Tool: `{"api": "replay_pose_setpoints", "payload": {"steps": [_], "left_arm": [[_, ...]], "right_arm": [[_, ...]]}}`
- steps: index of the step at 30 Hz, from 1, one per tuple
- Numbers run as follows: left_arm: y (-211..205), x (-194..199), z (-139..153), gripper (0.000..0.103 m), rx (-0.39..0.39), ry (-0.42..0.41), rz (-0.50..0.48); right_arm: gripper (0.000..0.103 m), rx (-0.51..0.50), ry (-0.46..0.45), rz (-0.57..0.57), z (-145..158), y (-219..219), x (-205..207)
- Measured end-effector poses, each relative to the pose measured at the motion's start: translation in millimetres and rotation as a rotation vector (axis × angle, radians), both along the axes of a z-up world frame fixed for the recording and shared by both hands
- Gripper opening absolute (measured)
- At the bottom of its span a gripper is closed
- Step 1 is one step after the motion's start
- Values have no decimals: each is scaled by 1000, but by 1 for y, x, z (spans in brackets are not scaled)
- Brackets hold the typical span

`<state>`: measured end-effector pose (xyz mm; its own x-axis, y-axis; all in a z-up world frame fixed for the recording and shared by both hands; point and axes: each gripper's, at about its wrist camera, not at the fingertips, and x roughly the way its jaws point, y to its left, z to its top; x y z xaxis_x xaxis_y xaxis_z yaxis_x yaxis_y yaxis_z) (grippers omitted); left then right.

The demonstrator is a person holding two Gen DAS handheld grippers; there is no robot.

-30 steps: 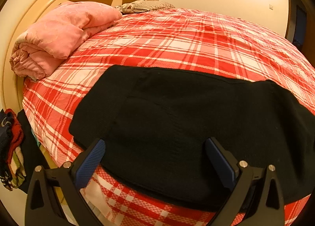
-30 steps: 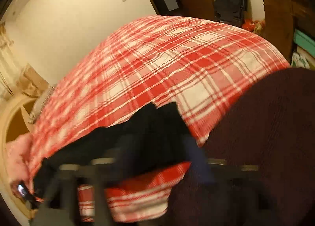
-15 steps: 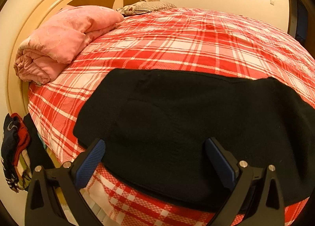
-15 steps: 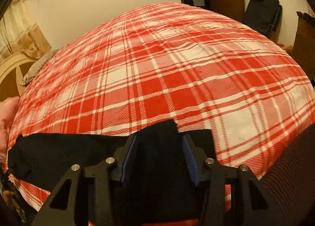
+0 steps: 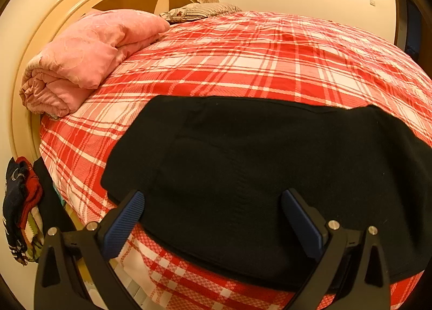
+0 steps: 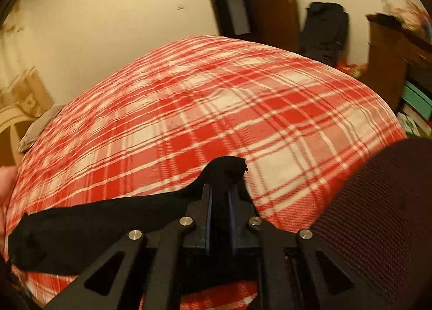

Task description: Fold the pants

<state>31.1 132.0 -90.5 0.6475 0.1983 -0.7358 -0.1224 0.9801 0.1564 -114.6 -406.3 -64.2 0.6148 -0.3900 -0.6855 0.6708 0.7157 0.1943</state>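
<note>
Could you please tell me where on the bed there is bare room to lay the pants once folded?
The plaid bedspread lies bare beyond the black pants, between the pink quilt and the far wall. The near edge is crowded: the pants cover it, the quilt fills the headboard corner.

pants [image 5: 256, 175] are looking like matt black knit cloth, bedspread [image 5: 270, 67] is showing woven plaid cotton, pink quilt [image 5: 89, 53] is looking soft, slightly sheeny.

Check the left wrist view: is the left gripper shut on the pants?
No. The left gripper stands wide open over the pants, its blue pads apart and pinching no cloth.
</note>
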Motion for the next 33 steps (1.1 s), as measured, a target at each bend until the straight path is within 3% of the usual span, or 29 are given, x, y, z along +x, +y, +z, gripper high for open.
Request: {"api": "replay_pose_setpoints", "payload": {"steps": [6, 9, 11, 13, 15, 22, 24, 27, 29, 32, 33], "left_arm": [[0, -1, 1, 103, 8, -2, -1], [0, -1, 1, 103, 11, 0, 3], [0, -1, 2, 103, 13, 2, 4], [0, -1, 2, 103, 12, 2, 3], [0, 0, 2, 103, 11, 4, 3], [-3, 1, 2, 103, 29, -1, 2], [-4, 1, 2, 103, 32, 1, 2], [-4, 2, 3, 103, 35, 6, 2], [-5, 2, 3, 103, 40, 8, -1], [-6, 3, 3, 103, 49, 10, -9], [-6, 4, 4, 103, 52, 11, -11]], "right_arm": [[15, 138, 33, 5, -20, -28, 20], [35, 179, 49, -12, -17, -41, 15], [56, 169, 14, -54, -7, -49, -2], [67, 165, -35, -79, 3, -57, -19], [67, 214, -79, -21, 1, -63, -25], [63, 262, 74, 103, -32, -57, 12], [62, 209, 125, 121, -36, -50, 23], [51, 134, 186, 176, -36, -35, 37], [19, 129, 192, 209, -31, -26, 42], [15, 67, 237, 220, -21, -10, 50], [15, 42, 207, 240, -8, -2, 51]]}}
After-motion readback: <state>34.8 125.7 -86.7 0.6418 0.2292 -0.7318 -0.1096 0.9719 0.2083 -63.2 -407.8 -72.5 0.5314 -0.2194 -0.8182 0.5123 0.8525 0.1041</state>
